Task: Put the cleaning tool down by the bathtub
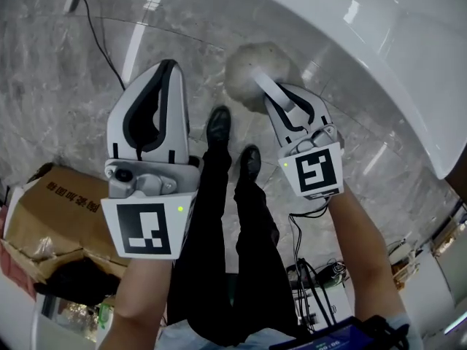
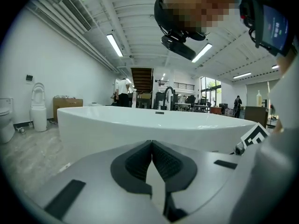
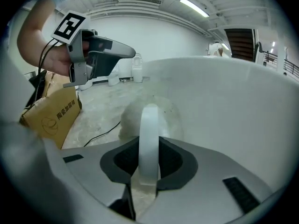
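Note:
The cleaning tool has a round, pale, fuzzy head (image 1: 255, 71) and a white strap handle (image 3: 149, 139). My right gripper (image 1: 283, 99) is shut on that handle, and the head (image 3: 150, 112) hangs beyond the jaws over the marble floor, close to the white bathtub (image 1: 379, 42). The tub's outer wall (image 3: 233, 106) fills the right of the right gripper view. My left gripper (image 1: 170, 65) is held to the left of the tool with its jaws together and nothing between them. In its own view the left gripper (image 2: 151, 144) points at the tub's long rim (image 2: 154, 120).
A cardboard box (image 1: 58, 210) lies on the floor at the left, with a black cable (image 1: 98, 39) running past it. The person's legs and black shoes (image 1: 219, 126) stand between the grippers. More cables (image 1: 314, 275) lie at the lower right. A toilet (image 2: 4, 120) stands far left.

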The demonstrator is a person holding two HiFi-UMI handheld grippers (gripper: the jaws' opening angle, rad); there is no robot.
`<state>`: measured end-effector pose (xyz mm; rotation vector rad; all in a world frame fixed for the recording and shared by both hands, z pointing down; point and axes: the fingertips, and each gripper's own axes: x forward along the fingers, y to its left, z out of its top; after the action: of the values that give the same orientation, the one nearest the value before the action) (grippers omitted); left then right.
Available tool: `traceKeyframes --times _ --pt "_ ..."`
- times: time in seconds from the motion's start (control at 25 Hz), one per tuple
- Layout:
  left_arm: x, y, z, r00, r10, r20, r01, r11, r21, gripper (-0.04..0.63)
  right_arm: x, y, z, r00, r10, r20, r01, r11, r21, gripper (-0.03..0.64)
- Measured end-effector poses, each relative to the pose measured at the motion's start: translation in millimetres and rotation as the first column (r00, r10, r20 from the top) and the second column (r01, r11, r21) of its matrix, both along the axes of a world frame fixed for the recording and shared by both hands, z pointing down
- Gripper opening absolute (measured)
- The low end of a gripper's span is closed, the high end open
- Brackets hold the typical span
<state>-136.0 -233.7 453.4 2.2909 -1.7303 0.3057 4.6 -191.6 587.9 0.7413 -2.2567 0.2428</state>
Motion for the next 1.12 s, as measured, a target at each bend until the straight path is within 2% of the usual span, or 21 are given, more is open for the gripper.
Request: traceKeyframes --times 0.36,1.12 --pt "-6.8 -4.7 55.7 1.0 -0.02 0.02 0.021 1.0 -0.006 0.017 4.5 2.1 76.6 0.999 -0.009 -0.032 0.007 0.997 -0.075 0.095" --pt "-9.5 -7.3 117.9 0.999 -0.039 0.032 0.04 0.999 -0.012 0.017 12.2 -14.9 183.7 0.996 -0.061 -0.061 0.055 0.993 -0.103 0.097"
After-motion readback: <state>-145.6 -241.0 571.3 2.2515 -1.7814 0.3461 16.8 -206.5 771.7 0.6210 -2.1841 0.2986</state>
